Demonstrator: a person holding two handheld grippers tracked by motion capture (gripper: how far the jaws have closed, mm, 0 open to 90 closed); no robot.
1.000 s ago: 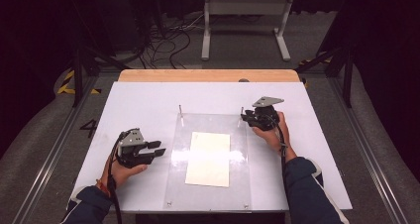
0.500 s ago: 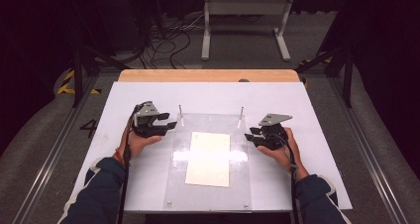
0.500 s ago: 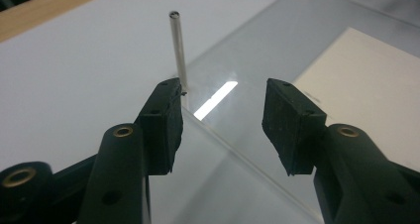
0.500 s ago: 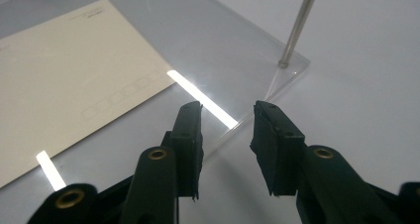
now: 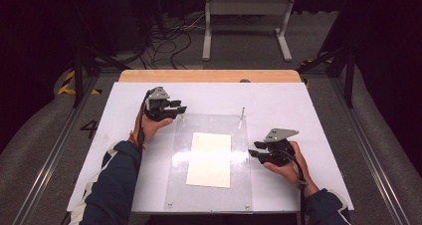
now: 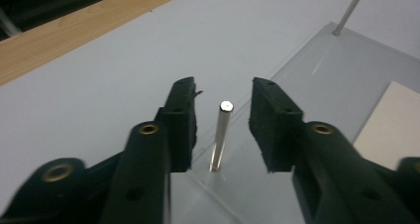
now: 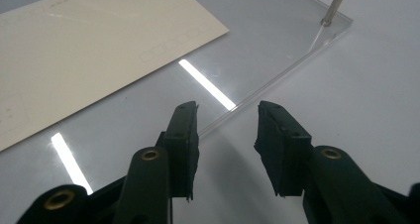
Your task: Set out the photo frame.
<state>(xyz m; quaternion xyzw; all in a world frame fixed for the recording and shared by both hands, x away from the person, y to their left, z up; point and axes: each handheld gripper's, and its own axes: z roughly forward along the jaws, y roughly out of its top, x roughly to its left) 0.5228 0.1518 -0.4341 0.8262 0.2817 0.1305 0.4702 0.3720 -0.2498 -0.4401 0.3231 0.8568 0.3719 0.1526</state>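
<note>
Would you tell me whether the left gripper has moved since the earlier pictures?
Yes: the left gripper went up the table to the clear plate's far-left pin, jaws closing around it.

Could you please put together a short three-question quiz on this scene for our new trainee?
1. True or false: the left gripper has its jaws on either side of a metal pin without pressing it.
2. What lies on the clear plate? A) a cream sheet B) a red cup C) a sponge
3. Which part of the plate is the right gripper at?

Key: 1 true. 2 A, the cream sheet. 3 Its right edge.
</note>
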